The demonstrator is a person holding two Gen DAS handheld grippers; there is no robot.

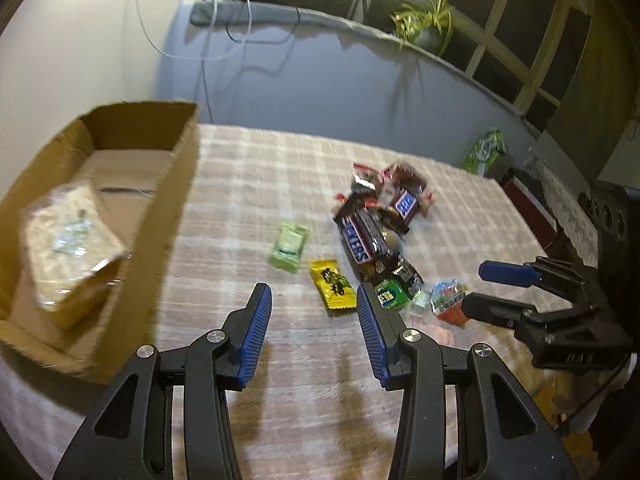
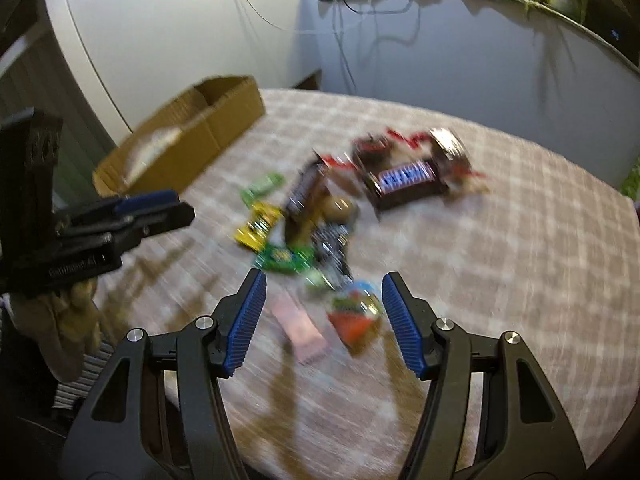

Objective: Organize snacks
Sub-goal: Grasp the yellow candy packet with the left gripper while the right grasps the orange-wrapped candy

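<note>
Checked cloth in pale beige and white covers your worktop [image 1: 280, 184], which sits against a bluish-grey wall with loose cables hanging down it; a potted plant [image 1: 428, 26] stands on the ledge above, beside a window. Your cardboard box [image 1: 176, 184] sits at the far left of the worktop with a clear-wrapped packet [image 1: 68, 240] lying inside it.

Your snacks lie in a loose pile near the middle. The long Snickers bar [image 1: 360, 240] runs near-to-far, slightly slanted; a second Snickers bar [image 2: 406, 182] lies crosswise just beyond it. A light green packet [image 1: 289, 246] and a yellow packet [image 1: 334, 287] sit apart on the left of the pile.

Your left hand-held gripper [image 1: 314, 336] is released, empty above bare cloth near the yellow packet. Your right hand-held gripper [image 2: 322, 324] is also spread wide, with a red and blue packet [image 2: 354, 316] and a pink packet [image 2: 300, 330] lying between its fingers, blurred.
</note>
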